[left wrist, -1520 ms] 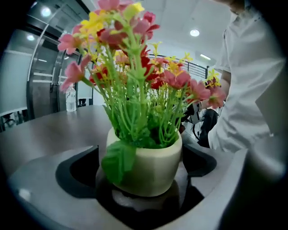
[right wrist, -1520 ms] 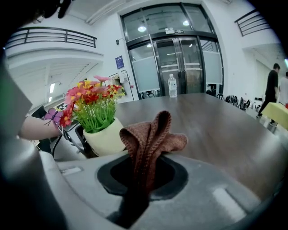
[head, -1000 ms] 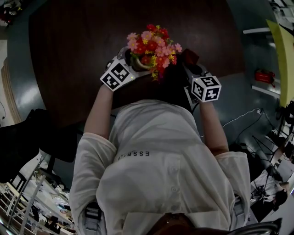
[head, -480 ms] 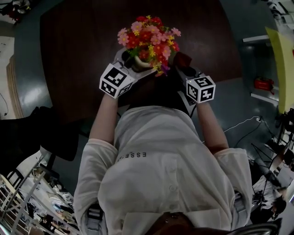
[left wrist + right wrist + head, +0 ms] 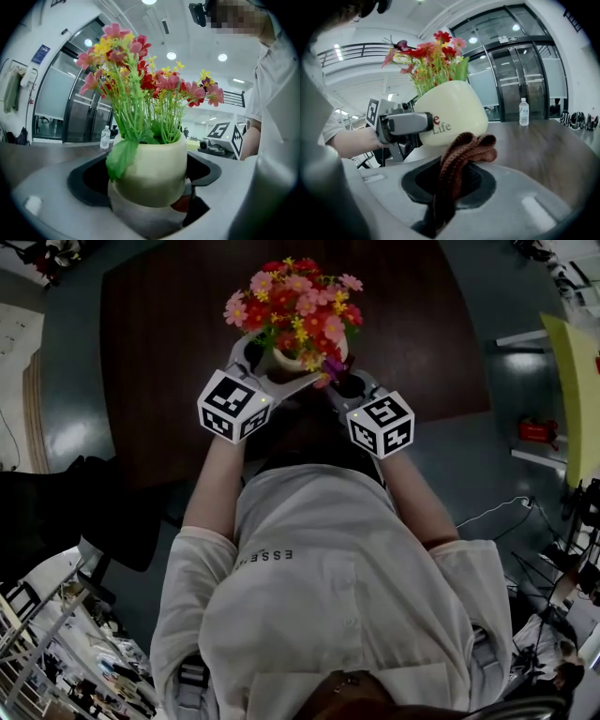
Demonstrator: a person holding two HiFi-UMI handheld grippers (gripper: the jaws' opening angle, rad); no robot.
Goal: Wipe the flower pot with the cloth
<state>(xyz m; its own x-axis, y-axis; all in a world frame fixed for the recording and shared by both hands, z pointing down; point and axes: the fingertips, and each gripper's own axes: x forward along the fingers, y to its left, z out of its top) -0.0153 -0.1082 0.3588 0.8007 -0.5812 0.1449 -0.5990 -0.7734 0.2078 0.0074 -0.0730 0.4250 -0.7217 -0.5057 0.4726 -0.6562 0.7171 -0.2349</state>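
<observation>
A cream flower pot point(image 5: 298, 359) full of red, pink and yellow flowers point(image 5: 292, 304) hangs above the dark brown table point(image 5: 159, 334). My left gripper point(image 5: 272, 371) is shut on the pot, with its jaws wide round the belly. In the left gripper view the pot point(image 5: 152, 166) fills the gap between the left gripper's point(image 5: 147, 180) jaws. My right gripper point(image 5: 339, 387) sits just right of the pot and is shut on a brown knitted cloth point(image 5: 461, 152). In the right gripper view the cloth bunches up out of the right gripper point(image 5: 450, 190) right below the pot point(image 5: 452, 110), whether touching it I cannot tell.
A water bottle point(image 5: 524, 111) stands on the far part of the table, also in the left gripper view as the bottle point(image 5: 105, 137). A black chair point(image 5: 56, 521) stands at the left. A shelf holding a red item point(image 5: 536, 430) stands at the right. Glass doors lie beyond the table.
The left gripper has lifted the pot, and it has moved up in the head view. The right gripper with the cloth has moved left, closer to the pot.
</observation>
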